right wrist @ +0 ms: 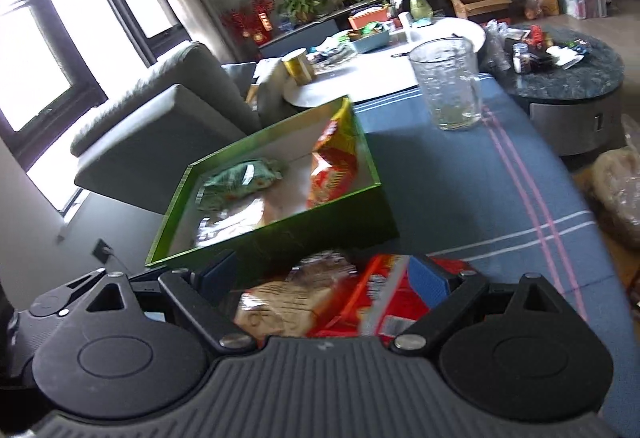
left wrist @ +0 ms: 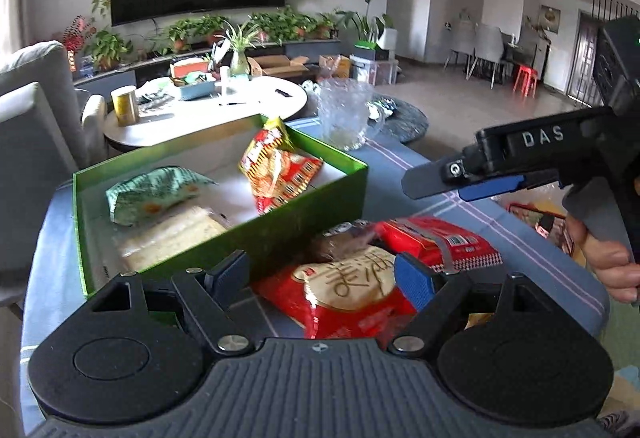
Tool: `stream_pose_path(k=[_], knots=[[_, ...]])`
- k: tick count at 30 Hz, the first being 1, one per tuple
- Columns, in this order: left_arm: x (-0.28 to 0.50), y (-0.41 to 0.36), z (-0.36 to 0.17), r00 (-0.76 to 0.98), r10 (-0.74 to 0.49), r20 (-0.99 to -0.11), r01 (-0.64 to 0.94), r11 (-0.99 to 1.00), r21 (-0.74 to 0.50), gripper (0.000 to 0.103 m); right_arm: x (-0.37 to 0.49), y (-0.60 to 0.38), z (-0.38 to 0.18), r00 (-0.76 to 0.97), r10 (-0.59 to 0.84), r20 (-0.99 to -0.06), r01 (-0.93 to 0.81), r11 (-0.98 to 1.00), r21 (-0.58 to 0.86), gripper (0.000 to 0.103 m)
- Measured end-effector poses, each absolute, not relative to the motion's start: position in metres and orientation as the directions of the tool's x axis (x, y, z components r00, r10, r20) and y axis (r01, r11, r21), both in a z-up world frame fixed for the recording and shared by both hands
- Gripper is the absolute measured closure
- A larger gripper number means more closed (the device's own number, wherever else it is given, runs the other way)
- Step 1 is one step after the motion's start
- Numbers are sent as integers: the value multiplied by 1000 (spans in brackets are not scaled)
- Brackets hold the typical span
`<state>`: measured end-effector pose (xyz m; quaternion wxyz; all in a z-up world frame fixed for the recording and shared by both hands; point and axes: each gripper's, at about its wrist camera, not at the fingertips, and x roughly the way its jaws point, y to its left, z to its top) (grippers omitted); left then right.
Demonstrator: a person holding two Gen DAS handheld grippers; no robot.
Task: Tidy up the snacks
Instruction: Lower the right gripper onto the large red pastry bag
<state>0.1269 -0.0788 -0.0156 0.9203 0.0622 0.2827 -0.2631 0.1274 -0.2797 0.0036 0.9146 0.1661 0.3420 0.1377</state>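
Listing contents of a counter [left wrist: 400,174] covered in a blue striped cloth: one green box [left wrist: 280,226], open-topped, standing near its left edge. Inside the box: a pale green snack packet [left wrist: 154,192] at the left, a clear-wrapped pale biscuit pack [left wrist: 172,238] in front of it, and a red-and-yellow snack bag [left wrist: 276,168] leaning up against the right wall. Outside the box, just beside its near wall: a red packet with a round gold-lettered label [left wrist: 352,290], a brown-wrapped item [left wrist: 340,242] behind it, and a second red packet [left wrist: 436,240] to the right. Left gripper [left wrist: 320,278]: jaws wide, poised over the labelled red packet, pads not pressing it. Right gripper [right wrist: 320,278]: jaws wide, nothing held, above the loose packets; seen side-on from the left wrist view, gripped by a hand [left wrist: 612,262]. Beyond the box: a clear glass jug [right wrist: 448,82], upright on the cloth.
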Motion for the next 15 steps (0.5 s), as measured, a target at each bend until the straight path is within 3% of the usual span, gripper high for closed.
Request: stream_pose_path(k=[6,15], knots=[[139,-83,-28,678,-434,-593,489,869,-76,25,127,-291,-5,692,436,-575,-140,863,485,26],[168,-76,-47,630,-440,-640,343,897,-278,25,130,-265,-14,636,488,-597,-194,851,489,26]])
